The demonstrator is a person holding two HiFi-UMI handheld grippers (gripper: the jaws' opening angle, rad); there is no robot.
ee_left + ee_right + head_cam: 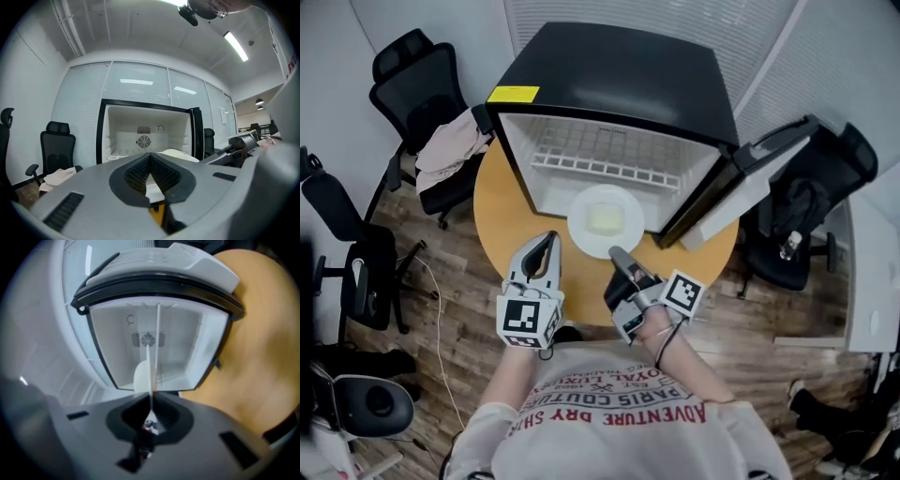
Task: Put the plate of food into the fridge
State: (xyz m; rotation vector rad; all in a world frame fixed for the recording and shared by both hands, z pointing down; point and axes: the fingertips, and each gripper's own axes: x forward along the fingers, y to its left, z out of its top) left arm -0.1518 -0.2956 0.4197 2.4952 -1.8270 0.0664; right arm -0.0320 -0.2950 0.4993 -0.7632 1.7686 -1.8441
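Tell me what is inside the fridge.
A wire shelf and a fan on the back wall. The plate, held by the right tongs, covers part of the floor of the fridge.

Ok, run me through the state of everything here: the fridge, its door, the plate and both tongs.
fridge: upright on the table.
fridge door: swung open.
plate: level, carrying food, at the fridge's mouth, held by its rim.
right tongs: shut on the plate's near rim.
left tongs: shut, empty, beside the plate.
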